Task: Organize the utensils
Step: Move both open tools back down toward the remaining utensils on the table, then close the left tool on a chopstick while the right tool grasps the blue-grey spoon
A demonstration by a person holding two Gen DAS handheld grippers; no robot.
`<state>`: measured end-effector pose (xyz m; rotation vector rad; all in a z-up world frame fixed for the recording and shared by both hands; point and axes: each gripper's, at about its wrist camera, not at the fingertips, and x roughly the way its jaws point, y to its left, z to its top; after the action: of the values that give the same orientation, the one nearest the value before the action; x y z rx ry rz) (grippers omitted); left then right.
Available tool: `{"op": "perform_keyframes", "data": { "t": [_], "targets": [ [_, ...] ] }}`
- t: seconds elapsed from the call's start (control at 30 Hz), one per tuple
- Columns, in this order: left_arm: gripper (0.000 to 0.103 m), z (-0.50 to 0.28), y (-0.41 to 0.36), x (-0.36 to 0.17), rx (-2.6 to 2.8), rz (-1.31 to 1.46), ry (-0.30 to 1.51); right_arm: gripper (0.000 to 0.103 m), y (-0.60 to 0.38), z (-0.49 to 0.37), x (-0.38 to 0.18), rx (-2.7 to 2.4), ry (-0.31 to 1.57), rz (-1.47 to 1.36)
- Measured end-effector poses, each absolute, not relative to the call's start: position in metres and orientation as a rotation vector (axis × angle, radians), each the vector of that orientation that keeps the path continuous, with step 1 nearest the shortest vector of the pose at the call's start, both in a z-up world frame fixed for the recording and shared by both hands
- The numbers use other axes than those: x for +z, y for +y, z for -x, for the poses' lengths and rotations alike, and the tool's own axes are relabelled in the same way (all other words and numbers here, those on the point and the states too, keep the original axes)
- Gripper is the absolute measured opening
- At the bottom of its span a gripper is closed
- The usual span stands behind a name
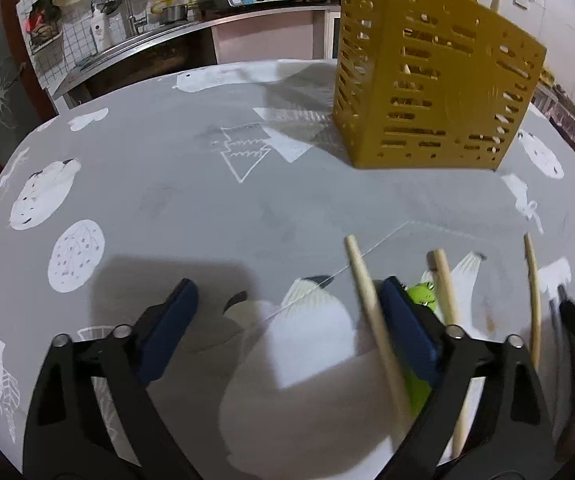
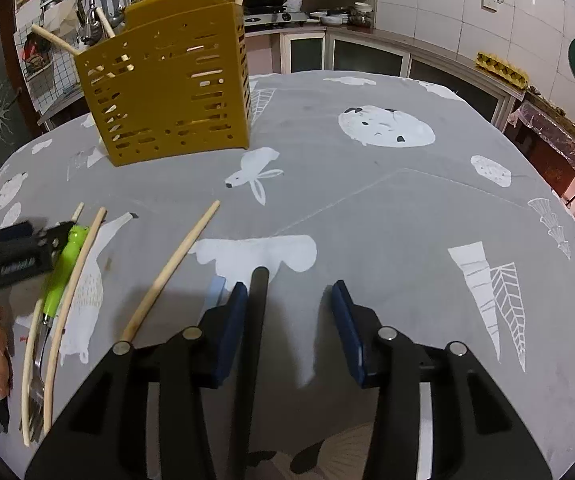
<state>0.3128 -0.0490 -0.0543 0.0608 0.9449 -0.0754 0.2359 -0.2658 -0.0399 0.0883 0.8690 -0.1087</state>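
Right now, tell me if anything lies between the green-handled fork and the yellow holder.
Nothing visible: only bare tablecloth separates the green-handled fork from the yellow holder. Chopsticks lie beside the fork.

The table is covered in matt grey cloth with white printed figures. The utensil holder is mustard-yellow plastic, smooth with a slight sheen and perforated by slots; the chopsticks are pale, matt wood, and the fork has a glossy green plastic handle on a metal stem. Each hand-held gripper is matt black plastic with dark blue pads and bright metal pins.
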Motion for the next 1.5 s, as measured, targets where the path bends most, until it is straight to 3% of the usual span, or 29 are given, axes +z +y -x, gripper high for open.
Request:
{"op": "perform_keyframes", "data": {
  "t": [0.23,0.4,0.57,0.73,1.2,1.5],
  "targets": [
    [0.053,-0.312,-0.063,-0.050,-0.119,-0.078,0.960,0.036,-0.263,-0.237,-0.038,-0.101,0.888,-0.091],
    [0.041,-0.315,-0.064,-0.049,-0.137,-0.062,0.986,0.029,-0.258,-0.245,-0.038,-0.111,0.911,-0.086],
    [0.027,-0.316,-0.065,-0.048,-0.143,-0.045,0.988,0.011,-0.259,-0.251,-0.038,-0.119,0.920,-0.115],
    [0.007,-0.318,-0.067,-0.047,-0.152,-0.024,0.999,0.010,-0.255,-0.257,-0.038,-0.133,0.925,-0.116],
    [0.004,-0.309,-0.047,-0.031,-0.134,0.061,0.947,0.010,-0.263,-0.243,-0.014,-0.106,0.823,-0.183],
    [0.004,-0.270,-0.023,0.019,-0.158,0.105,0.766,0.010,-0.263,-0.220,0.015,-0.073,0.693,-0.168]
  ]
}}
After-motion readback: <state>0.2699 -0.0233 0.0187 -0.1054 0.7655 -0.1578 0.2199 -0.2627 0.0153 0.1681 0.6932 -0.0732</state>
